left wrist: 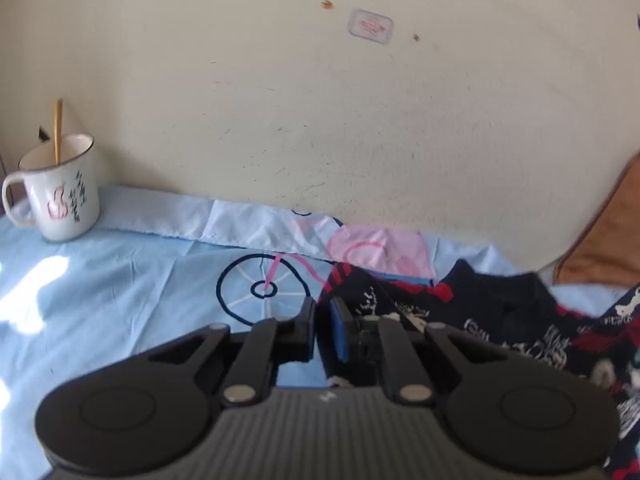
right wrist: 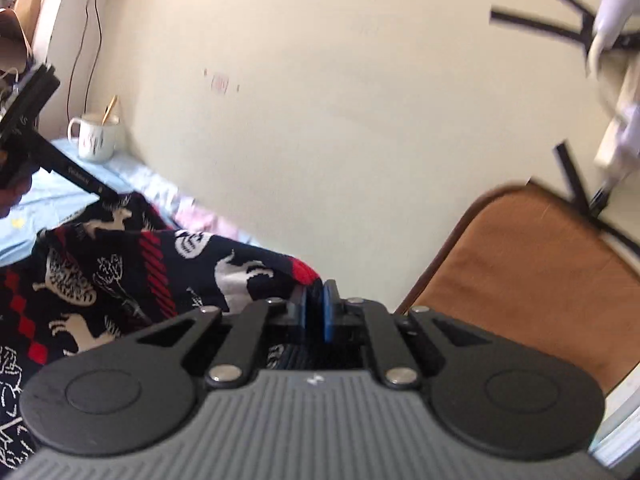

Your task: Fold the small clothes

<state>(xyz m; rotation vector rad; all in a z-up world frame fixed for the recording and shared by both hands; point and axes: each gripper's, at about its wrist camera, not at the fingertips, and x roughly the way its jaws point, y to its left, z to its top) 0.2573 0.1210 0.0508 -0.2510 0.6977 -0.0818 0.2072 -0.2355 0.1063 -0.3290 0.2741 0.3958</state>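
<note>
Right gripper (right wrist: 316, 304) jaws pressed together, pinching the red-trimmed edge of the dark patterned sweater (right wrist: 120, 272); cloth runs right up between the blue pads. Left gripper (left wrist: 322, 322) also closed down to a thin gap. From its own wrist view I can't confirm fabric between the pads, but the right wrist view shows its tip (right wrist: 106, 196) down on the sweater's far edge, so likely a pinch there too.

Sweater: navy knit with white animal figures and red blocks, lying on a light blue bedsheet (left wrist: 120, 280) with a bicycle print. It spreads to the right of the left gripper and to the left of the right gripper, so the garment spans between the two. Long axis, as far as I can judge, runs roughly from one gripper to the other, along the wall side.

Key relation for the next move: both grippers sit at the wall-side edge, one per end, bulk of cloth trailing toward the person. A fold would mean carrying that edge back over the body, both hands together.

Further out: enamel mug (left wrist: 60, 192) with a stick in it, well apart at the left. Brown cushion (right wrist: 532, 280) to the right. Cream wall (left wrist: 320, 100) behind.
</note>
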